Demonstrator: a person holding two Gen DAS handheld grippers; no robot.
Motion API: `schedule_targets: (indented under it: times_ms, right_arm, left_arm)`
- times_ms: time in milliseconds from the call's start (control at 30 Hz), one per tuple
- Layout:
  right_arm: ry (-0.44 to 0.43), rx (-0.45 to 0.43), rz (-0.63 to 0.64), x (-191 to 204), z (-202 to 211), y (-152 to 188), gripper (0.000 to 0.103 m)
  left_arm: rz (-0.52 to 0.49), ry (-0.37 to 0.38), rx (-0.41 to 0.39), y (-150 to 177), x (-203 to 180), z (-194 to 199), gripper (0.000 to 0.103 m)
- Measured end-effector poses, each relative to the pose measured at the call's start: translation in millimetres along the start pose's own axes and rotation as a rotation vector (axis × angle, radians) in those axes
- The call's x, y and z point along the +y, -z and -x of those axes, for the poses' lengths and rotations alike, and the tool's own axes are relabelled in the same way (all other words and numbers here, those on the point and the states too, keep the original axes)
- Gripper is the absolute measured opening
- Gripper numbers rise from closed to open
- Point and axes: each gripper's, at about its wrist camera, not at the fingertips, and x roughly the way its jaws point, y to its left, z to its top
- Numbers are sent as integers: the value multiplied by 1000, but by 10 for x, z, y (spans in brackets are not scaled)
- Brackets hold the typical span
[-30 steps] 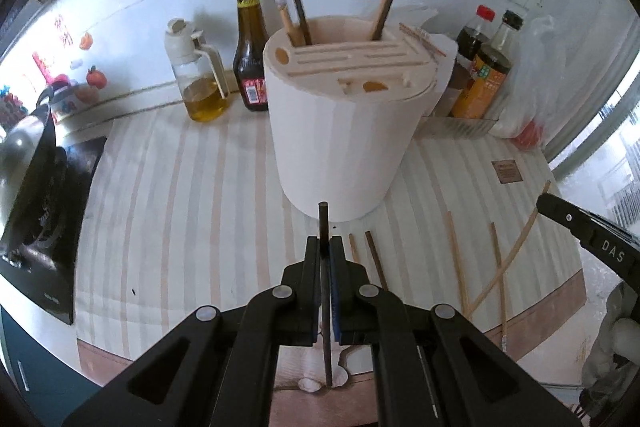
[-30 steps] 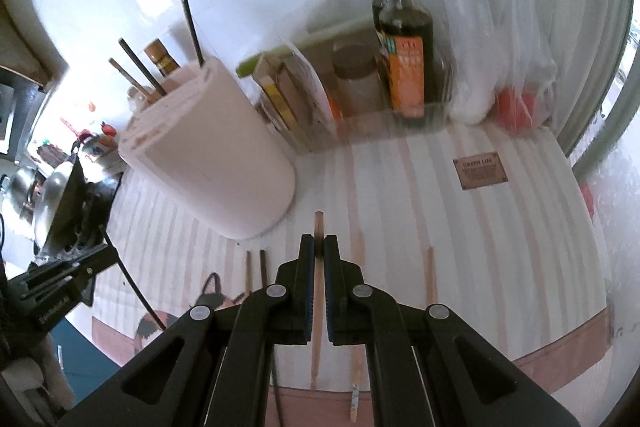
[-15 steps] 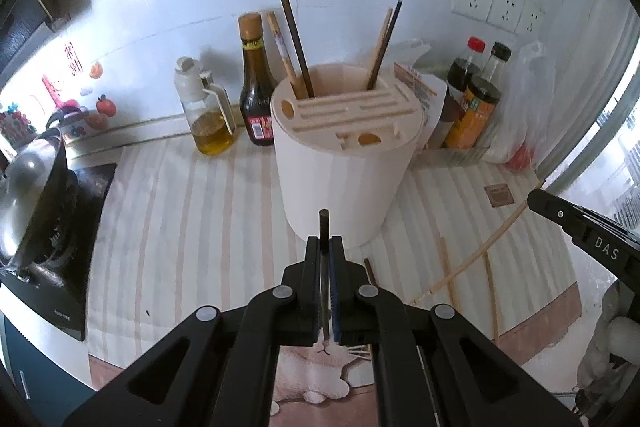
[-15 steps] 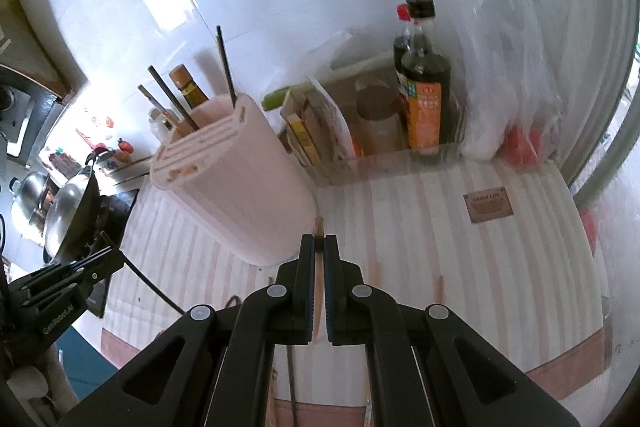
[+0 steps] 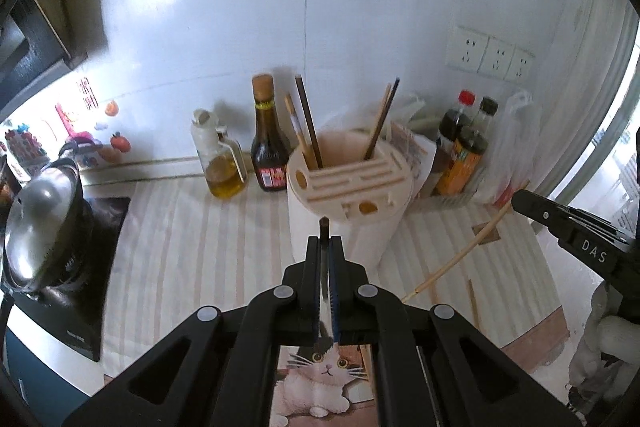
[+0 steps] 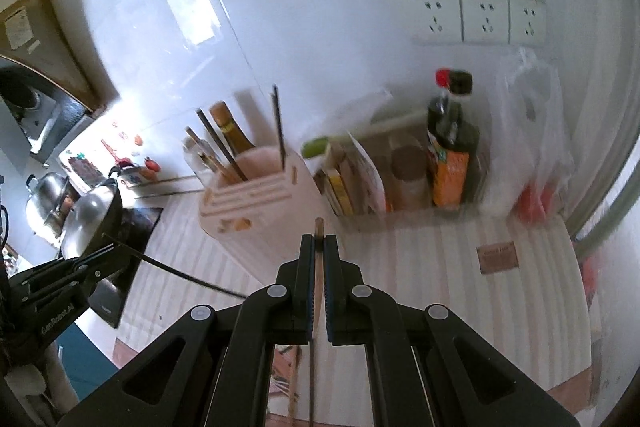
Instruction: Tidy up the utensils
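In the left wrist view my left gripper [image 5: 328, 247] is shut on a dark chopstick [image 5: 324, 227], held above the counter in front of the beige round utensil holder [image 5: 348, 187]. Several chopsticks [image 5: 308, 123] stand in the holder's back slots. At the right my right gripper [image 5: 516, 197] grips a pale wooden chopstick [image 5: 464, 251] that slants down to the left. In the right wrist view the right gripper [image 6: 319, 247] is shut on that pale chopstick [image 6: 319, 227], right of the holder [image 6: 256, 203]. The left gripper [image 6: 116, 247] shows at the left with its dark chopstick [image 6: 184, 275].
An oil jug [image 5: 220, 163] and a dark sauce bottle [image 5: 268, 147] stand behind the holder. Condiment bottles [image 5: 460, 155] and a plastic bag [image 5: 512, 147] crowd the back right. A lidded wok [image 5: 40, 227] sits on the stove at left. Loose chopsticks [image 5: 472, 299] lie on the striped counter near a cat-print mat [image 5: 320, 379].
Both grippers have risen with their chopsticks still gripped. The holder's slotted top now sits lower in both views and the counter lies farther below.
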Motion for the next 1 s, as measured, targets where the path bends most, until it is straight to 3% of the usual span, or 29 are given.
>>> schedule_targets:
  times_ms: [567, 1000]
  right_arm:
    - [-84, -79, 128, 557, 501, -682, 4]
    - [-127, -131, 193, 869, 727, -1372, 4]
  left_arm:
    - [-21, 20, -84, -467, -8, 534, 1]
    - [-31, 17, -160, -1030, -11, 854, 0]
